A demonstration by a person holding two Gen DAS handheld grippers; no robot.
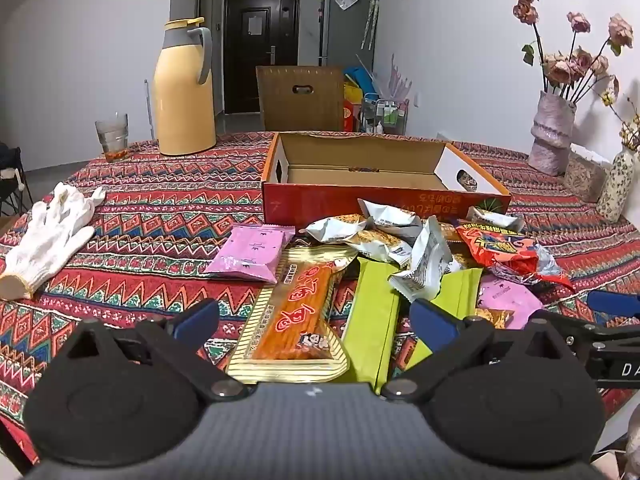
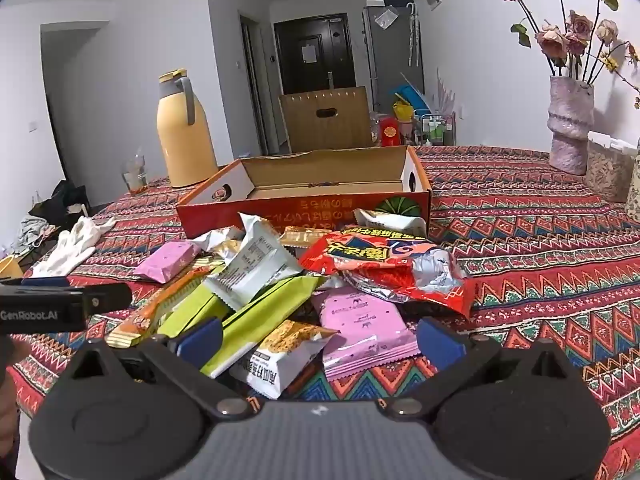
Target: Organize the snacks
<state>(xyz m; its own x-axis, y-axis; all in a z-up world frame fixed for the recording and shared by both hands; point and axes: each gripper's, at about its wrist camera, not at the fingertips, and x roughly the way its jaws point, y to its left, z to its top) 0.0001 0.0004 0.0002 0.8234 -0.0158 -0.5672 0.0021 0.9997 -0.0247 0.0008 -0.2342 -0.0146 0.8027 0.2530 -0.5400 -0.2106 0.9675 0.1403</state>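
Both grippers are hanging low over the near edge of the table, jaws spread wide and holding nothing. Between the fingers of the left gripper [image 1: 316,320] an orange snack packet [image 1: 298,312] is lying flat on the patterned tablecloth [image 1: 160,216], with a green packet [image 1: 374,312] just beside it. Under the right gripper [image 2: 320,338] a pink packet [image 2: 362,328] and a small white packet [image 2: 280,356] are resting at the front of the snack pile. Behind them a crumpled red bag [image 2: 384,264] is sitting on top of the heap, near the open cardboard box [image 2: 304,200], which is standing empty beyond the snacks. Off left, white gloves [image 1: 48,236], a drinking glass [image 1: 112,136] and a yellow jug [image 1: 184,88] are sitting apart from the pile.
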